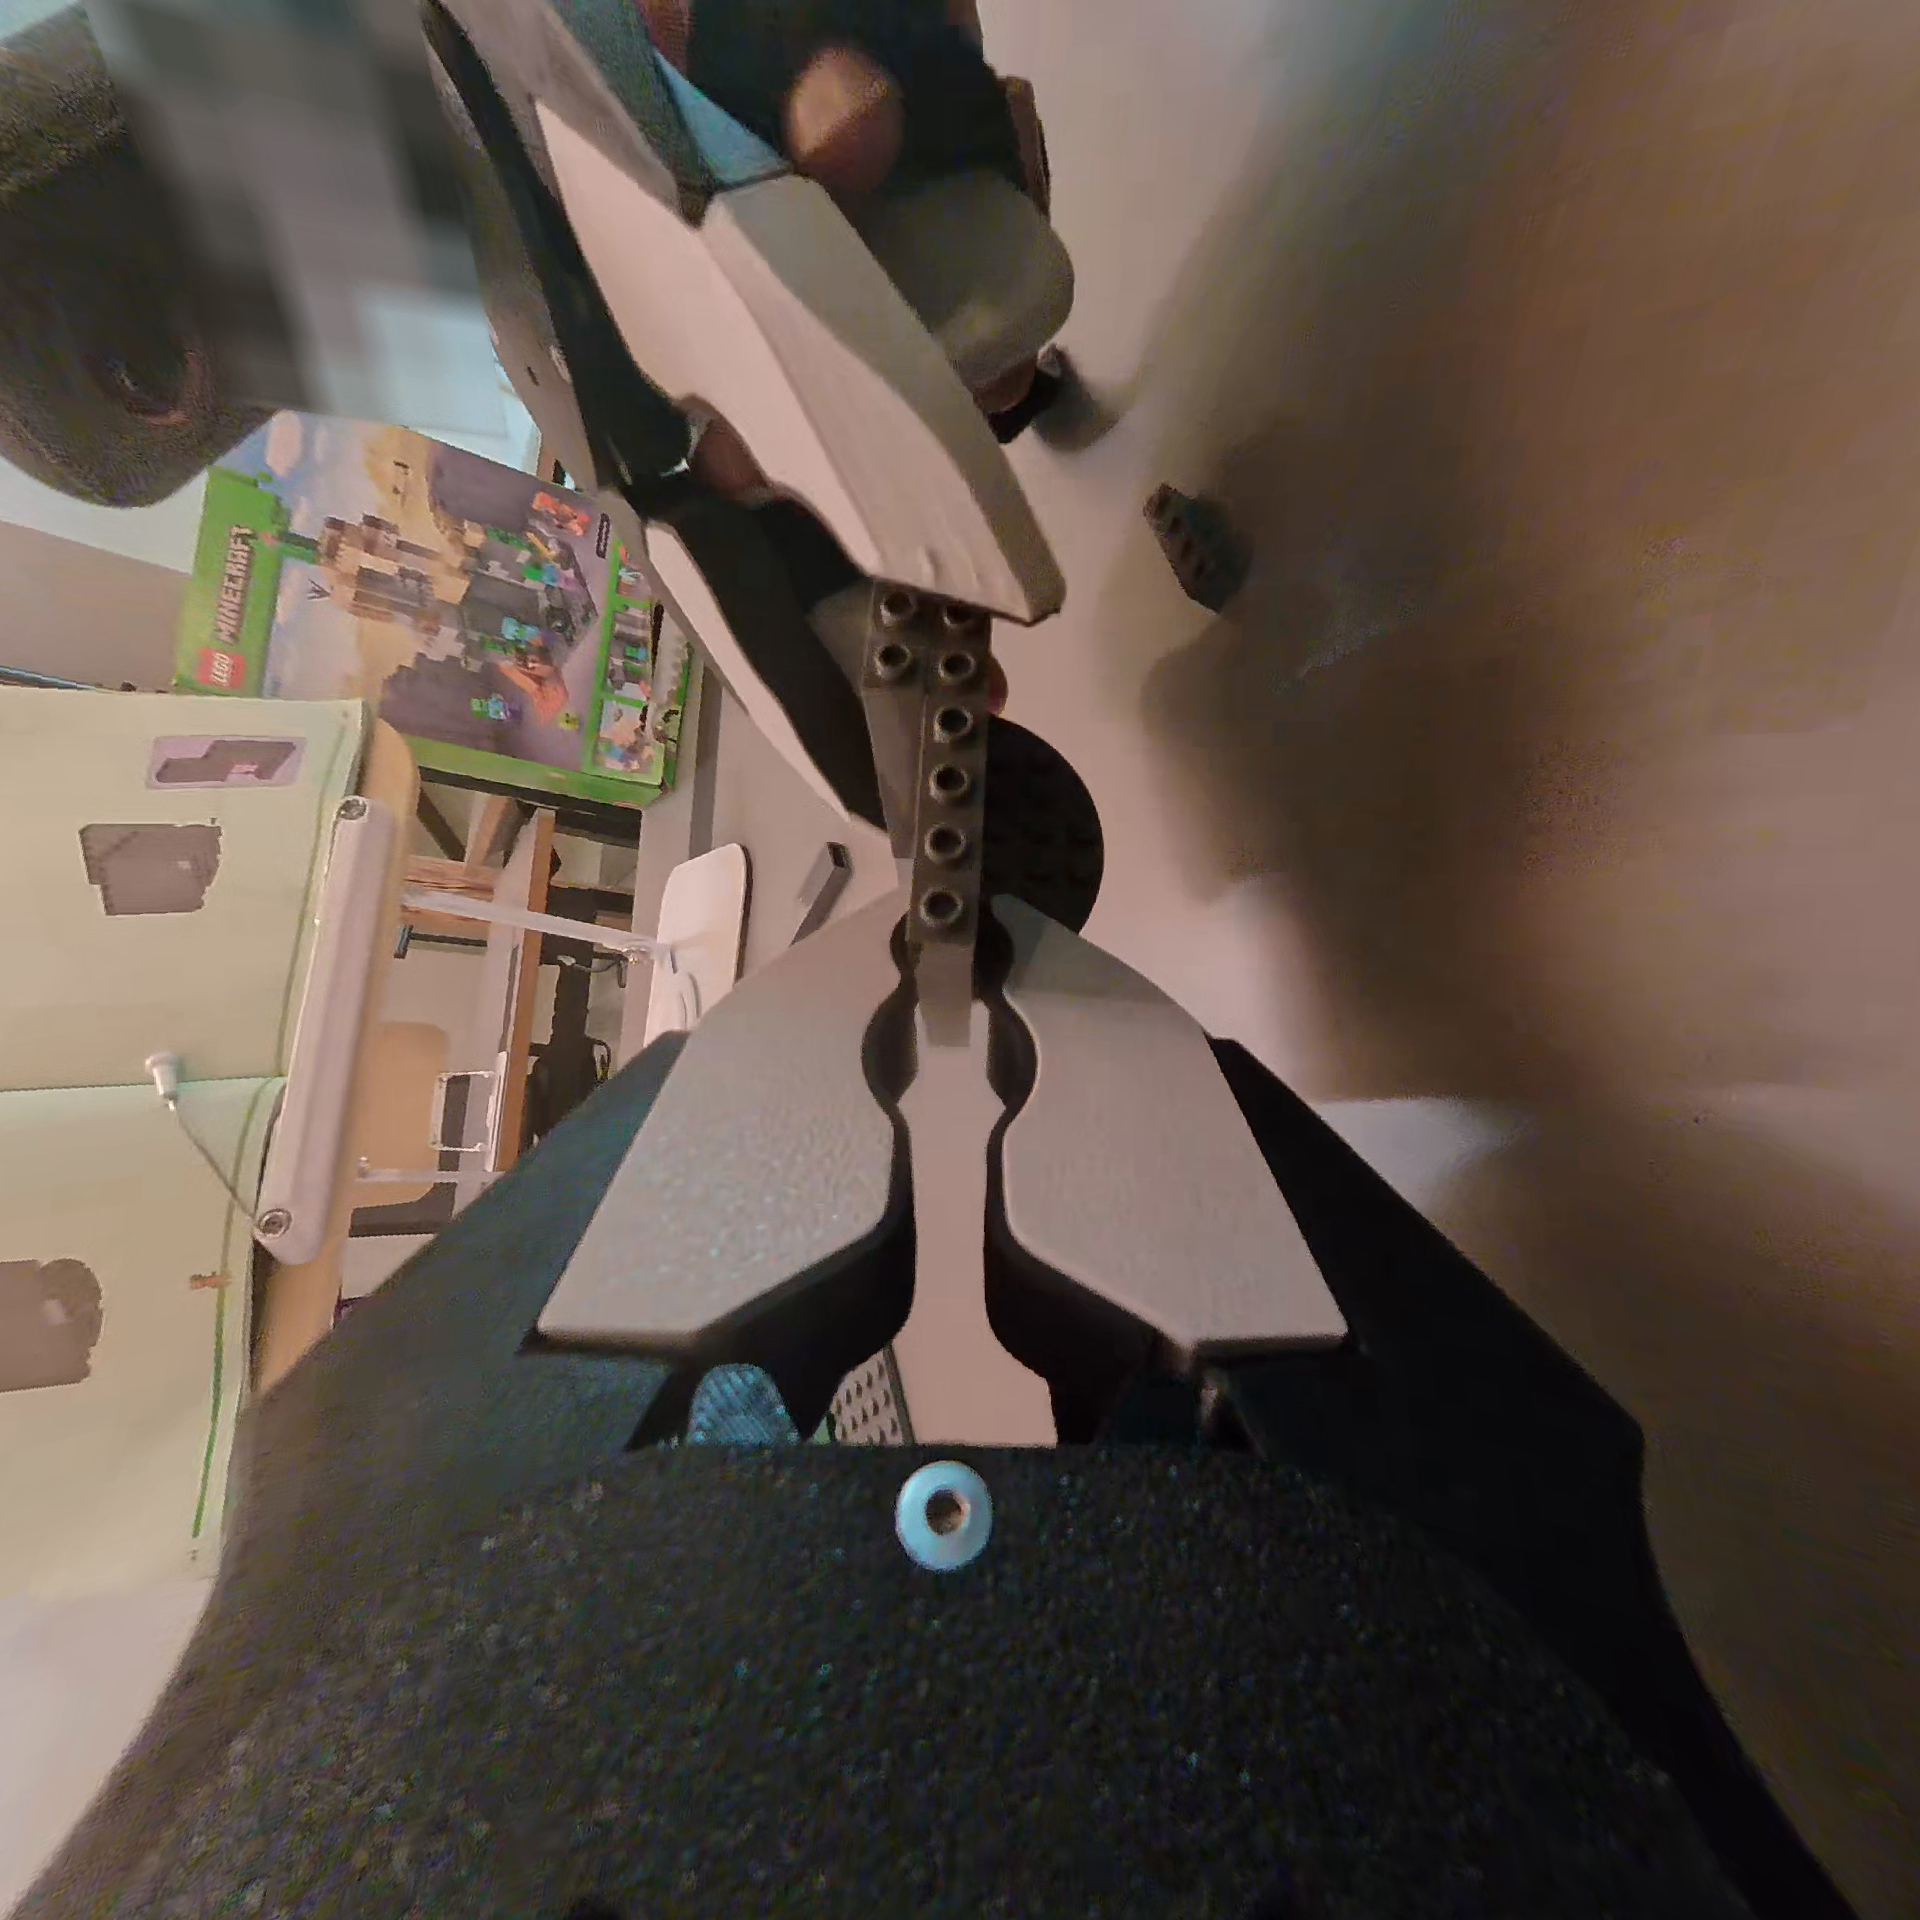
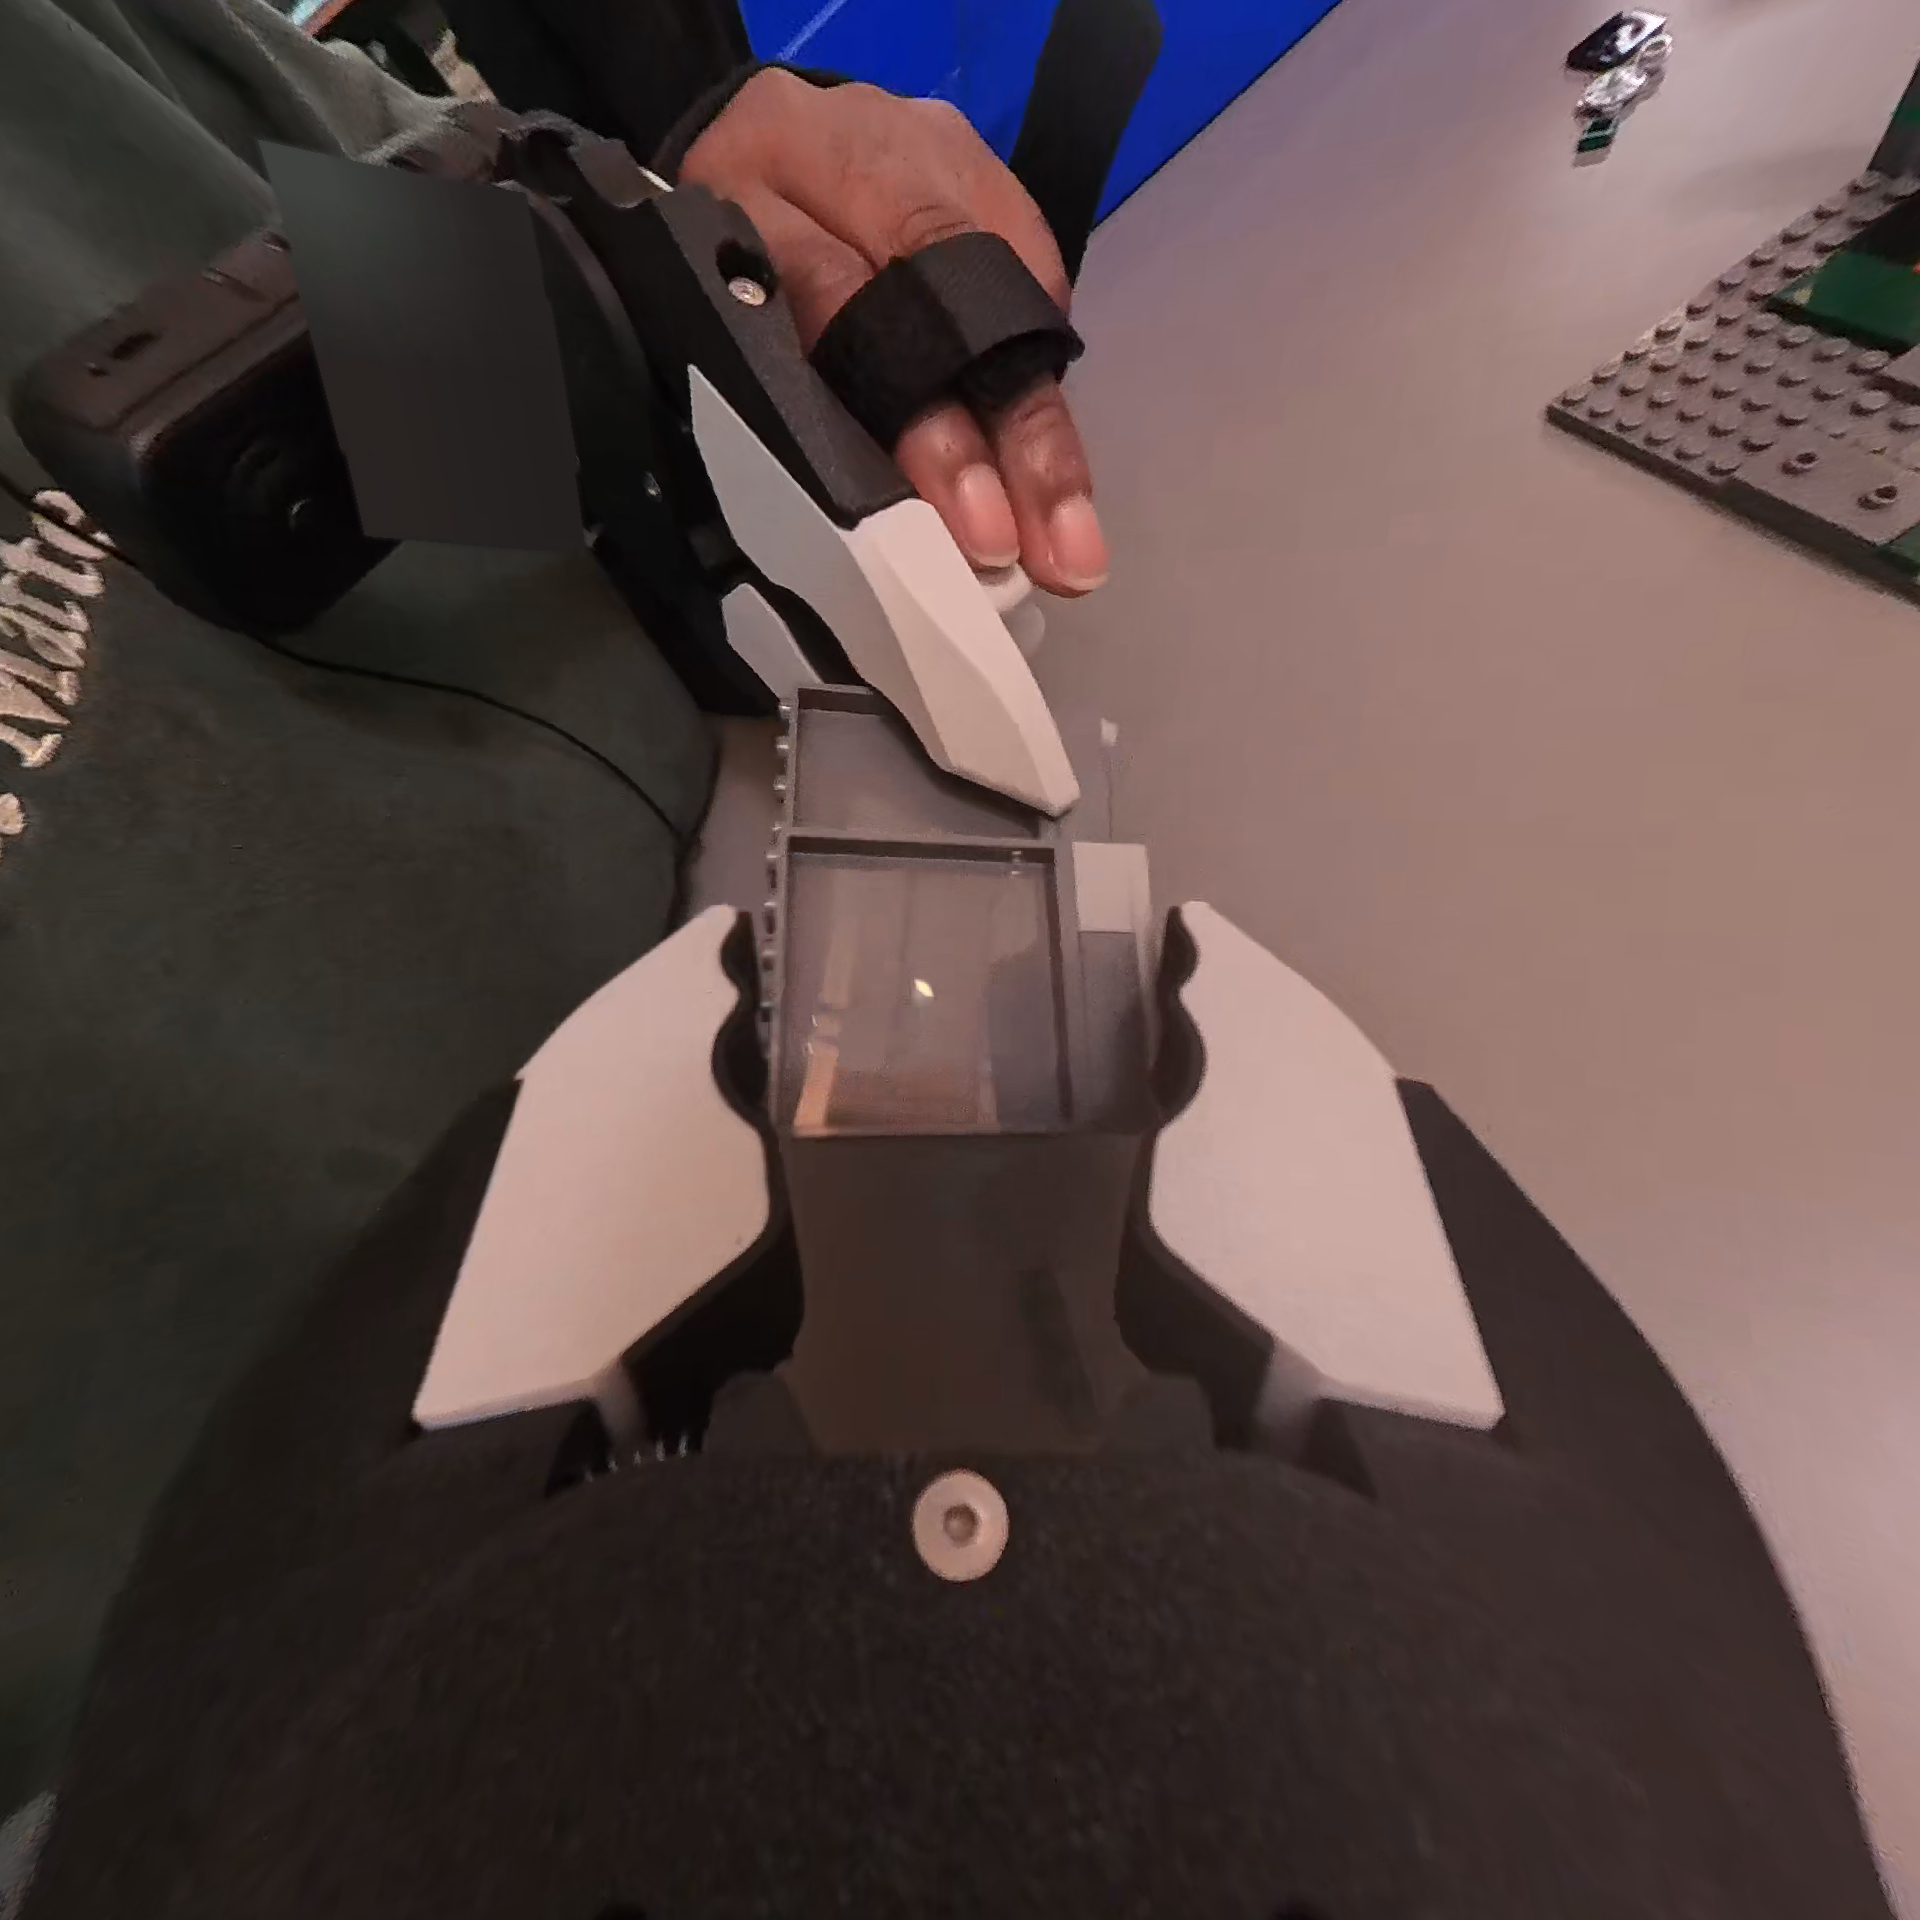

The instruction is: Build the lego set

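- You hold two hand-held grippers. Your left hand-held gripper (image 1: pixel 948 951) is clamped on the near end of one long dark-grey lego beam (image 1: pixel 943 800), a single row of studs running straight ahead from its fingertips.
- Your right hand-held gripper (image 2: pixel 961 997) is closed on one dark lego window frame (image 2: pixel 925 997) with a clear pane, held between its two white fingers; the frame sits lifted above the grey bench (image 2: pixel 1455 935).
- The beam's far end meets a second, two-stud-wide grey piece (image 1: pixel 896 634), right under a white finger of the other hand-held gripper; whether they are pressed together cannot be told.
- Only the left wrist view shows one loose dark brick (image 1: pixel 1197 545) on the bench, ahead and right of the left hand-held gripper, and one printed lego box (image 1: pixel 436 613) standing far off to its left.
- Only the right wrist view shows your left hand (image 2: pixel 904 260), two fingers through a black strap, ahead of the right hand-held gripper, and one studded grey baseplate (image 2: pixel 1756 364) far ahead to its right with green pieces on it.
- That view also shows a few small loose bits (image 2: pixel 1616 62) beyond the baseplate, too small to count.
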Motion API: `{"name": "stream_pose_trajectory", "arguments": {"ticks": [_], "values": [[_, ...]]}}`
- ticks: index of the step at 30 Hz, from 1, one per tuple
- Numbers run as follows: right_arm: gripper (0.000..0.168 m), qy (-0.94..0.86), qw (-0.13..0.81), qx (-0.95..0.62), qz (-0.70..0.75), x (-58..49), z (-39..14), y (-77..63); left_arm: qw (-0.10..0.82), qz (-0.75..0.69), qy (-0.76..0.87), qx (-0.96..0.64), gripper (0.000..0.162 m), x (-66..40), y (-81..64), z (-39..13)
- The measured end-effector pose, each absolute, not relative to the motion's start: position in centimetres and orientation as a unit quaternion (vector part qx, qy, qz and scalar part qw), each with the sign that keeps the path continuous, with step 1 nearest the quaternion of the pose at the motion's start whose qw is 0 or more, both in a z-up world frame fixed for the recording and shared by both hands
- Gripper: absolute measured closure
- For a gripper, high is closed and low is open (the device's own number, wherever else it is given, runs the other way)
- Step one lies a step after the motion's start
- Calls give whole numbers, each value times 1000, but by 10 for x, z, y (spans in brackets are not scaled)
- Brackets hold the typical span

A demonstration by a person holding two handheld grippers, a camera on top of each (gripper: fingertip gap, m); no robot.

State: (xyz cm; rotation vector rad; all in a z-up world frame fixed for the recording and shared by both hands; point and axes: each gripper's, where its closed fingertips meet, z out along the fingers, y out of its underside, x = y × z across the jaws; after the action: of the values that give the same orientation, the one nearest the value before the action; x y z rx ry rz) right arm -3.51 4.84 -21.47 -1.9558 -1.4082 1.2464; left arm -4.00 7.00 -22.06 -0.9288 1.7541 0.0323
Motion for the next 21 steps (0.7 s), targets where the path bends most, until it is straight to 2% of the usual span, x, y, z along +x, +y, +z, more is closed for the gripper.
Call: {"name": "stream_pose_trajectory", "arguments": {"ticks": [9, 12, 14, 16, 17, 19, 21], "values": [[97, -514, 200, -707, 443, -35, -221, 46, 534, 13, 746, -397, 154, -40, 68, -226], [97, -496, 194, -715, 453, -34, -220, 49, 512, -29, 746, -426, 154, -39, 67, -231], [89, -481, 234, -718, 446, -23, -211, 63, 463, -94, 730, -493, 154, -42, 68, -240], [96, -482, 278, -725, 406, -1, -205, 76, 418, -132, 705, -558, 154, -48, 75, -249], [105, -492, 288, -727, 382, 9, -205, 76, 396, -152, 688, -589, 154, -51, 77, -253], [122, -531, 285, -732, 319, 26, -220, 66, 359, -203, 649, -639, 154, -51, 80, -257], [132, -581, 253, -729, 258, 33, -244, 49, 334, -237, 614, -675, 154, -49, 83, -259]]}}
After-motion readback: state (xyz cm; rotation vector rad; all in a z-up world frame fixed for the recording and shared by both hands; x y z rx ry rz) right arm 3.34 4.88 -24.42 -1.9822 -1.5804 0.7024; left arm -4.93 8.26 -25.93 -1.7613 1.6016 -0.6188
